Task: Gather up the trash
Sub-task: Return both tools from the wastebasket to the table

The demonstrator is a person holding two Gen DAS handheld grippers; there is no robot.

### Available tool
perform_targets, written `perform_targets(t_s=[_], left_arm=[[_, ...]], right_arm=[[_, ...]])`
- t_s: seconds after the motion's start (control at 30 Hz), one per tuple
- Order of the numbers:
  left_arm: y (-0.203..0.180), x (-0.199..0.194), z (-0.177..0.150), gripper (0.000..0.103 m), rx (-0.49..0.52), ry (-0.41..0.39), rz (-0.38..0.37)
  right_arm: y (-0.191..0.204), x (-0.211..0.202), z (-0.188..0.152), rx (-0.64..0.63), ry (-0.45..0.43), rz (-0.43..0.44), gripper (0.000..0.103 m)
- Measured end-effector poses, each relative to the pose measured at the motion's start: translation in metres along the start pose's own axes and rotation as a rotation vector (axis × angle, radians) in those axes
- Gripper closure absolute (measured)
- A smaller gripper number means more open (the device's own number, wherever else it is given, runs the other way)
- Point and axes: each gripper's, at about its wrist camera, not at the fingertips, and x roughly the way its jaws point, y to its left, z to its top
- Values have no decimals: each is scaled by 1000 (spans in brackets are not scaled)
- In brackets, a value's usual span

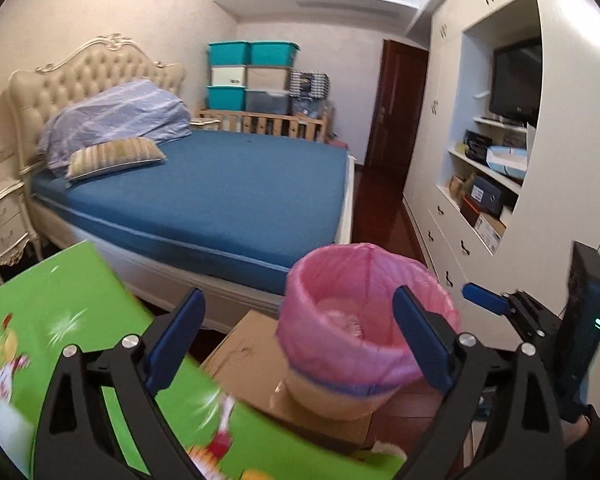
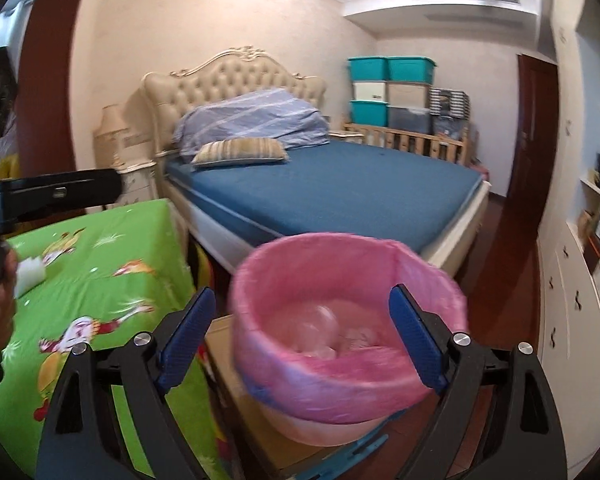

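Observation:
A waste bin lined with a pink bag point(image 1: 360, 320) stands on a cardboard box point(image 1: 252, 356); it also shows in the right wrist view point(image 2: 340, 320). Crumpled clear trash point(image 2: 328, 328) lies inside it. My left gripper point(image 1: 296, 340) is open and empty, just before the bin. My right gripper point(image 2: 300, 336) is open and empty, right above the bin's near rim. A white piece point(image 2: 30, 272) lies on the green cartoon cloth point(image 2: 100, 264) at the left. The right gripper's blue fingertip point(image 1: 484, 298) shows at the right of the left wrist view.
A bed with a blue sheet point(image 1: 220, 192) fills the room behind. White wardrobe with shelves and a TV point(image 1: 516, 80) stands along the right wall. Stacked storage bins point(image 1: 252, 76) and a wooden crib rail are at the back. A nightstand point(image 1: 4, 216) is at the left.

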Motion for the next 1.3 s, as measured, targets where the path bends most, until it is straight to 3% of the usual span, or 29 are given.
perform_targets(t_s=[0.2,0.3,0.43,0.73,0.93,1.1,1.3], left_arm=[[36,-92,-47,11,-9,-58,71],[60,-127,-70,11,-43,-51,111],[105,-185,-106,11,-100,-30,215],[161,-309,-171,7,-111,-42,453],[212,-380,-226,8,-260,-6,573],[236,-410,-257,8,-335,21,644],[231,-413,-267,8,-335,34,663]], right_arm=[[43,-8,1,2,20,67,19],[79,-22,4,-29,14,115,19],[130,-39,2,-46,9,199,19],[260,-47,-15,-120,79,405,19],[322,-50,-37,-198,143,501,19],[351,-53,-43,-236,170,545,19],[382,-53,-46,-275,194,586,19]])
